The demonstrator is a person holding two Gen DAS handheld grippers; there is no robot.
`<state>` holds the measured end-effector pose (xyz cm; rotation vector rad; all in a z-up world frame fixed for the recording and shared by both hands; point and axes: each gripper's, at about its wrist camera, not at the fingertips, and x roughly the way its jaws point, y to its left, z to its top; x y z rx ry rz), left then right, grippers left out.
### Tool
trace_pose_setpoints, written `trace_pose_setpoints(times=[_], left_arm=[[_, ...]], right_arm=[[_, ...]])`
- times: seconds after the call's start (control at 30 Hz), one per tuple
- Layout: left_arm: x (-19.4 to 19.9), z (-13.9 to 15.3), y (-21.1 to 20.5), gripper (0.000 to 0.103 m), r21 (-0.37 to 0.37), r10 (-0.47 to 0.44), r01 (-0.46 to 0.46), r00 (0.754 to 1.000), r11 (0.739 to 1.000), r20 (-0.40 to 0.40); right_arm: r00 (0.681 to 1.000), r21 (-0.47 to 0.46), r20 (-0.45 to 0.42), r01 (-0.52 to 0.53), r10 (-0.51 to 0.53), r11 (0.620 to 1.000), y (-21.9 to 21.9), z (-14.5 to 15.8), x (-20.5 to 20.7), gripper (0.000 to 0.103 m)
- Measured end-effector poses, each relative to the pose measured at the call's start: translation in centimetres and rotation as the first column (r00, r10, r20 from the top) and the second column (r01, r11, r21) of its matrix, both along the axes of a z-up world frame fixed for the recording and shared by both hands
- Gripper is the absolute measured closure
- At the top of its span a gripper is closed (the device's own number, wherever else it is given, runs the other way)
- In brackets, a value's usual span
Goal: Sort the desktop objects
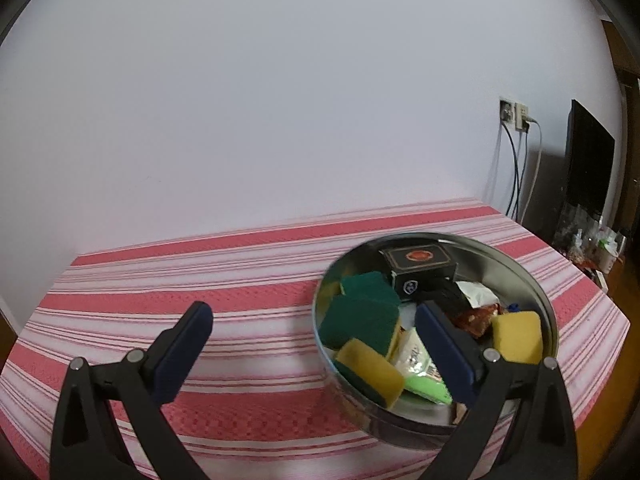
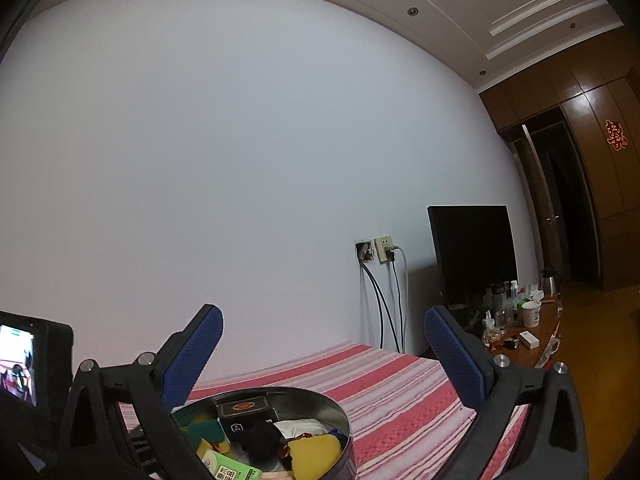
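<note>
The left gripper point(image 1: 314, 322) is matte black plastic, its two fingers point(image 1: 188, 350) faced with dark blue pads. Each finger joins a broad black arm with a triangular cut-out, pinned by round silver screws point(image 1: 134, 356). The right gripper point(image 2: 323, 334) is built the same, black with silver screws point(image 2: 146, 358), though its blue pads point(image 2: 198, 354) show a fine dimpled texture. A small lit screen point(image 2: 18, 364) sits in a black housing at its left edge.

Red-and-white striped tablecloth point(image 1: 248, 280); green-yellow sponges point(image 1: 362, 322) in silver tin point(image 1: 520, 276).
</note>
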<state>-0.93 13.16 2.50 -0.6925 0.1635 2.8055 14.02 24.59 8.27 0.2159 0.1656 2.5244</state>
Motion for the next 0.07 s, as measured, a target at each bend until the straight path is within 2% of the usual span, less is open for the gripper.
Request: trace_pose_setpoints(times=[0.07], left_arm=[[-0.19,0.05,-0.18,0.001,0.004,0.001,-0.001,1.0,1.0,0.008]], right_arm=[[1.0,-0.004,0.024,0.014,-0.014,1.0,0.56,0.01,-0.51,0.001]])
